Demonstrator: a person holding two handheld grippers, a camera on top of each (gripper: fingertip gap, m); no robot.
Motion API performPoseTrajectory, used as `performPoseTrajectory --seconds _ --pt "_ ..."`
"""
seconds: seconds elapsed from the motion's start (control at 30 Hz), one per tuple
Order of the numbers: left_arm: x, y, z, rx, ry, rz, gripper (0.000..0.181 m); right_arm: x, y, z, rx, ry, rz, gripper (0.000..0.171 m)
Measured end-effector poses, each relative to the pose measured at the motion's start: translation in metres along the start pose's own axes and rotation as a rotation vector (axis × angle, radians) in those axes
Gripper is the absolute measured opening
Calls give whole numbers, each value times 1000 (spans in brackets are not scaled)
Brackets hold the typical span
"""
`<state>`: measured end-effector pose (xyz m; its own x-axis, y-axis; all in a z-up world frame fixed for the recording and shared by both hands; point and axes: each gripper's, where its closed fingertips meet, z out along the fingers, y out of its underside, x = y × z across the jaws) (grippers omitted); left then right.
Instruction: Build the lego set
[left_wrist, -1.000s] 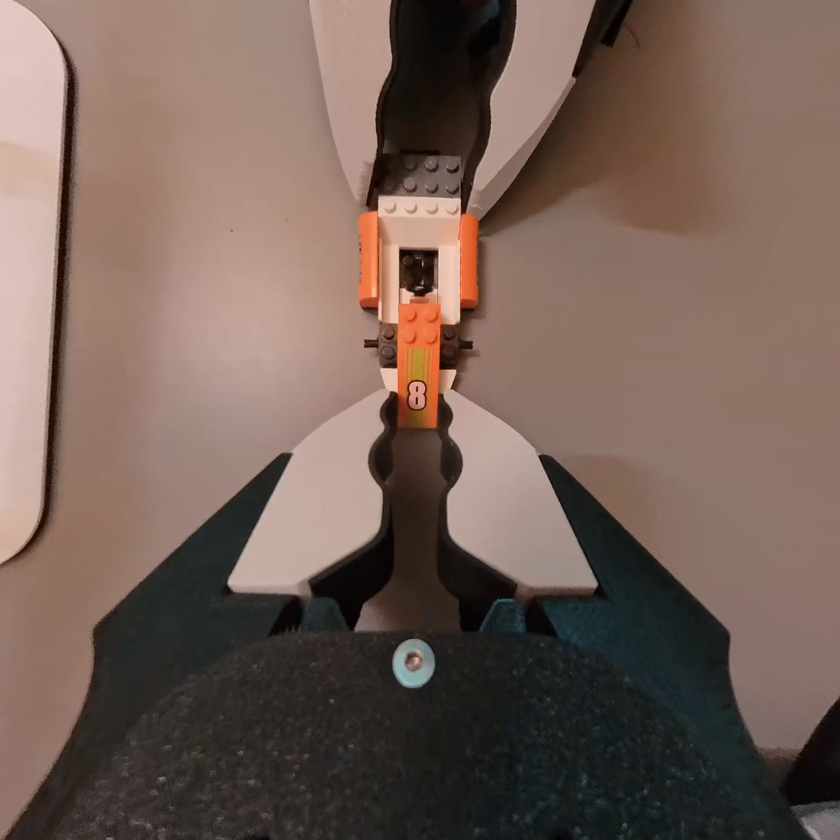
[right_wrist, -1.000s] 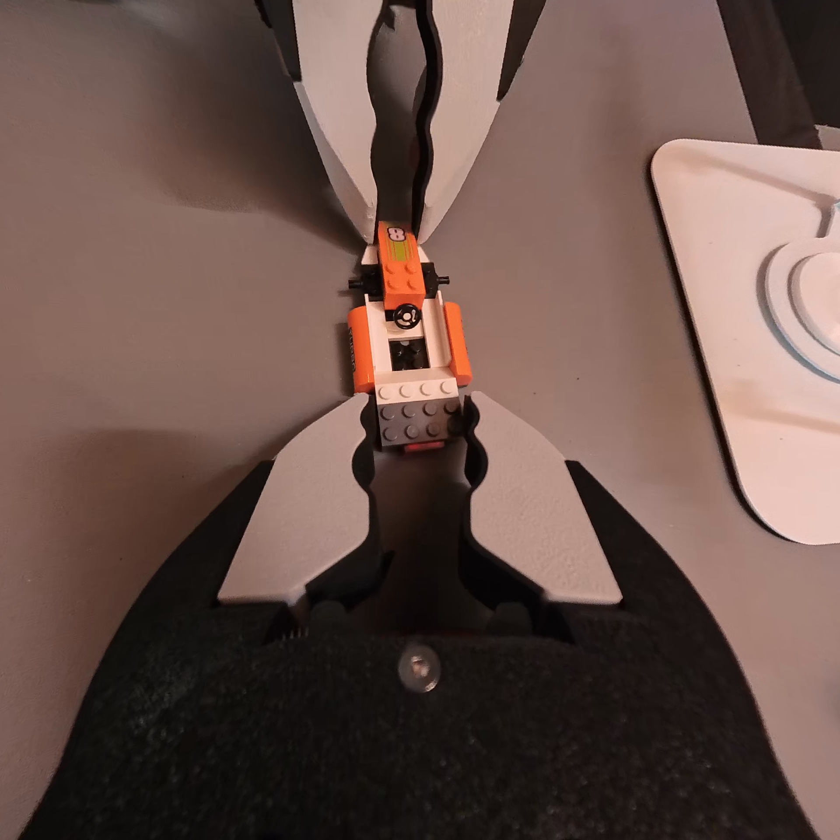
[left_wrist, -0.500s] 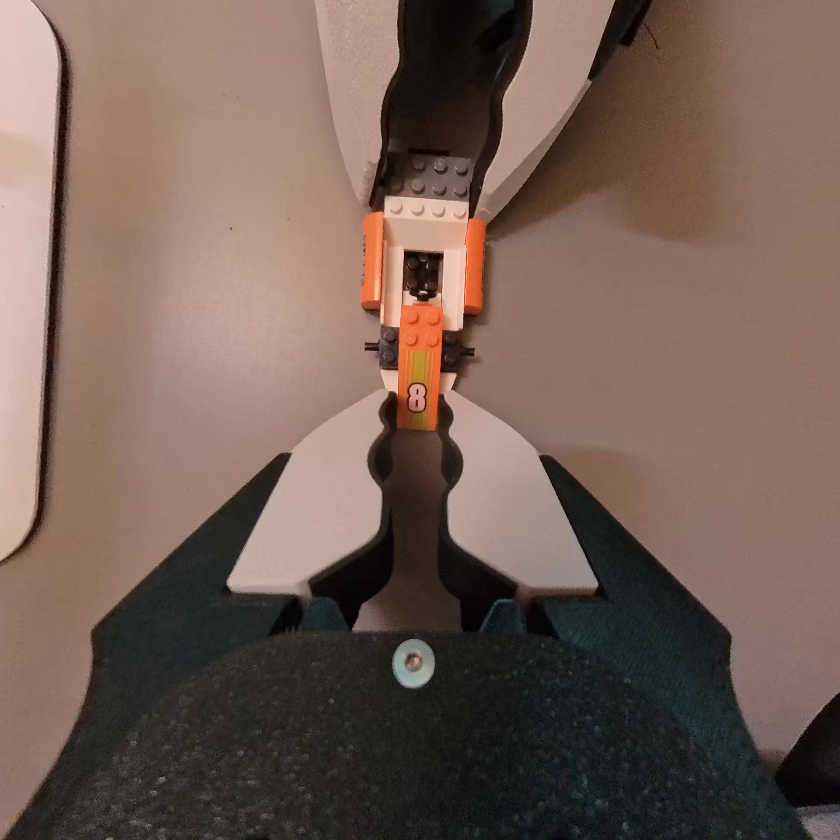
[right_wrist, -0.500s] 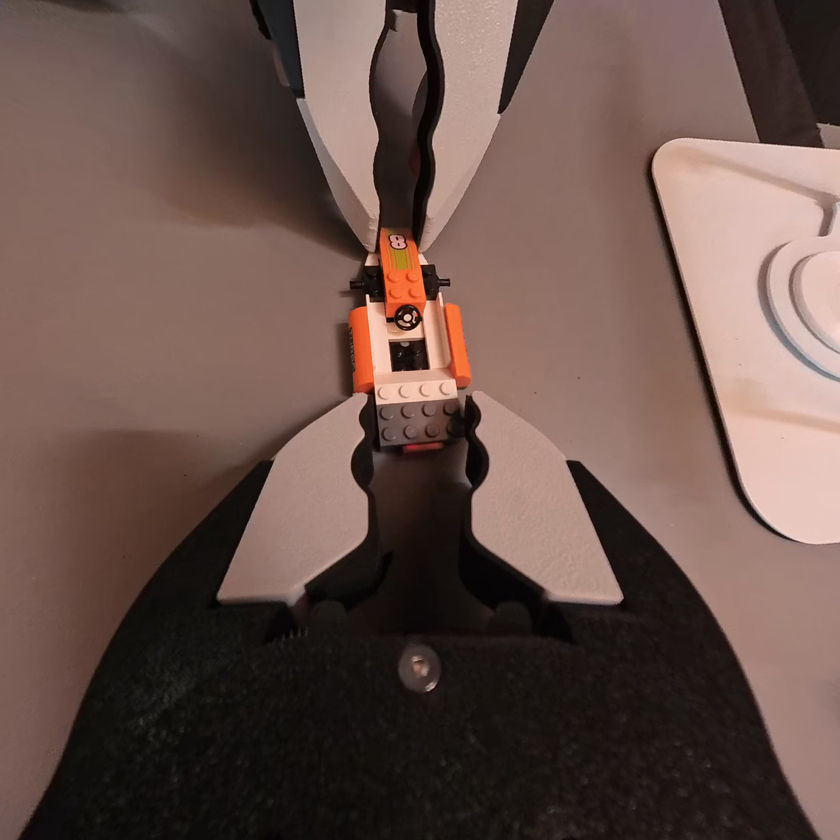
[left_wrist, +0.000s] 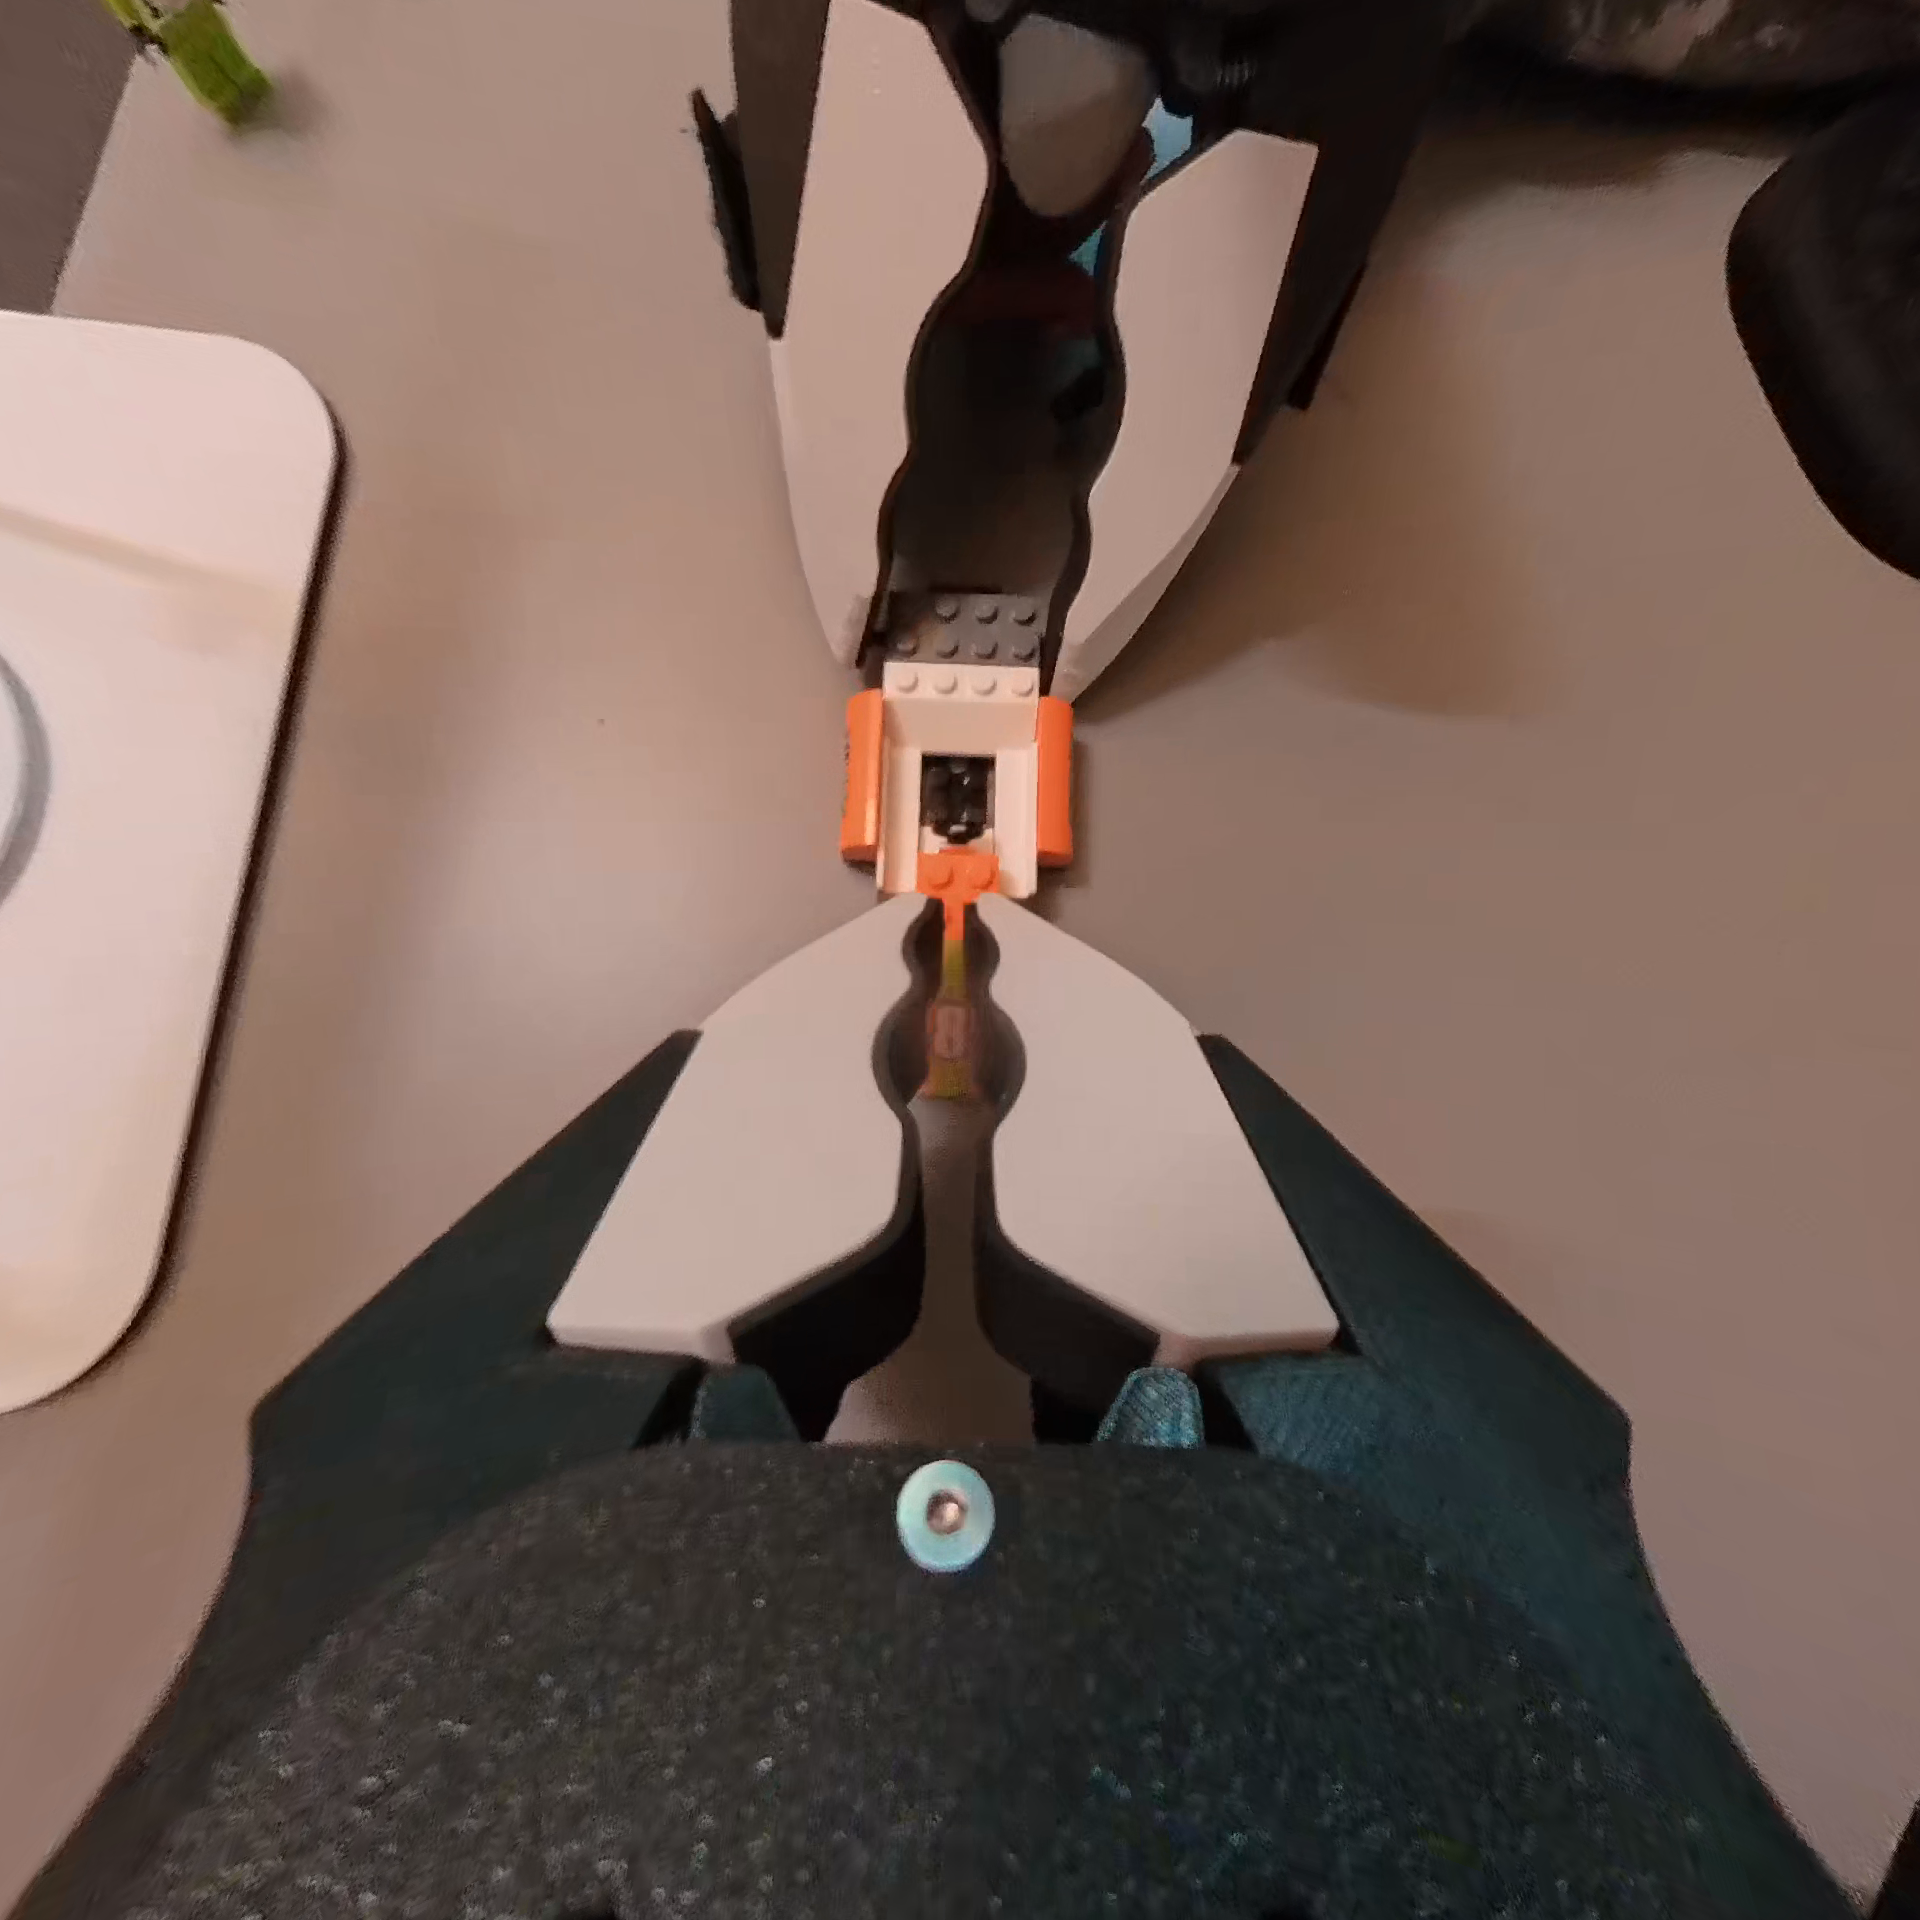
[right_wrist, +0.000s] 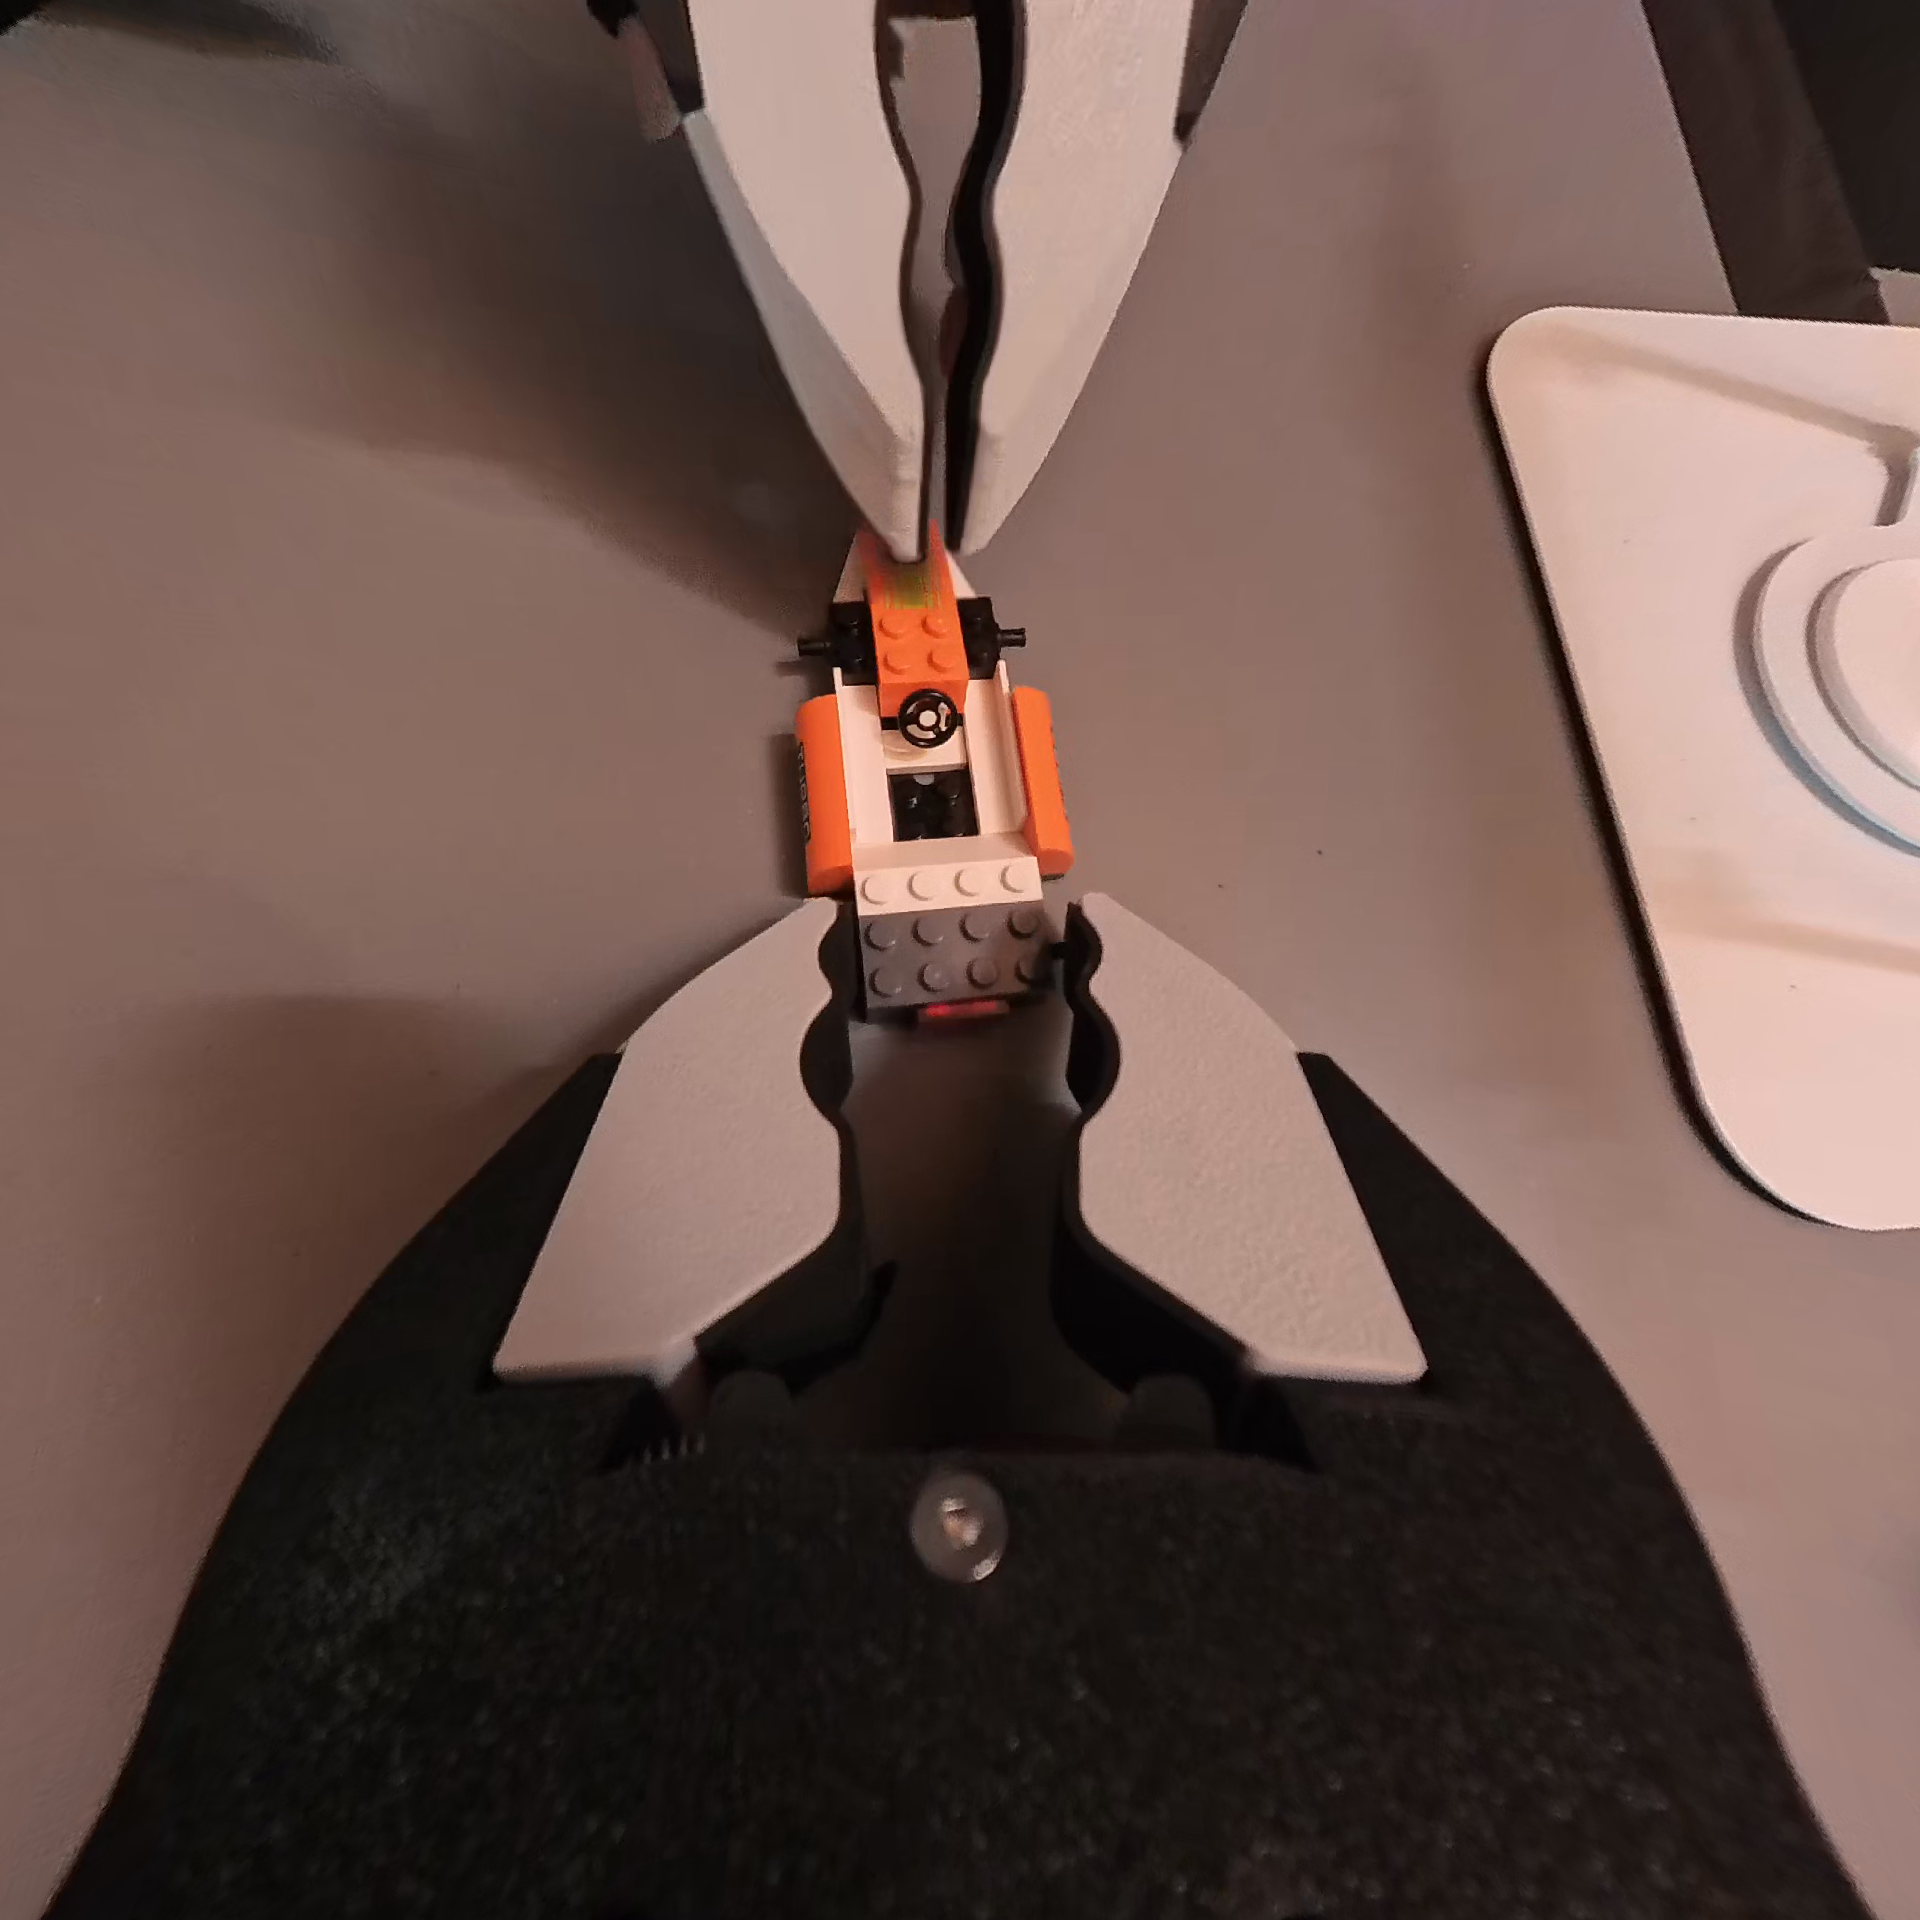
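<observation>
While I hold both claws end to end, the scene reads so:
Lego car (right_wrist: 930, 790): white and orange body, on the grey table (right_wrist: 364, 727), lengthwise between my two claws.
Nose: the orange sloped piece (left_wrist: 951, 1023) points at my left claw (left_wrist: 951, 914); it sits between the fingertips and runs back into the gap.
Left claw: nearly closed, pinching that orange nose piece.
Tail: the dark grey studded block (right_wrist: 951, 956) lies between my right claw's (right_wrist: 951, 920) fingertips.
Right claw: partly open; both fingers lie close against the block's sides, but I cannot tell whether they grip it.
Surroundings: a white tray (right_wrist: 1662, 727) rests beside the car on the table.
</observation>
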<state>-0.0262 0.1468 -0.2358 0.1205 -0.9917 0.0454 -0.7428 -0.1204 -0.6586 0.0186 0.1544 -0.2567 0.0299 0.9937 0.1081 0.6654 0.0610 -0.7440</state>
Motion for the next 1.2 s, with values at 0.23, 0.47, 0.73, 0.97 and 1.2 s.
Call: performPoseTrajectory --seconds 0.23,0.47,0.73,0.97,1.2 --pt "-1 2 12 -33 -16 8 2 -1 0 1 -7 -1 -11 38" --pt "0 2 15 -96 -41 26 0 -2 -1 2 -11 0 -18 38" --pt "0 2 15 -117 -60 52 0 -2 -1 2 -8 -5 -14 38" --pt "1 0 14 -108 -57 60 1 -6 -3 4 -13 -18 -32 35" --pt "-5 -16 -2 -13 -85 39 5 -5 -6 2 49 -29 -5 35"
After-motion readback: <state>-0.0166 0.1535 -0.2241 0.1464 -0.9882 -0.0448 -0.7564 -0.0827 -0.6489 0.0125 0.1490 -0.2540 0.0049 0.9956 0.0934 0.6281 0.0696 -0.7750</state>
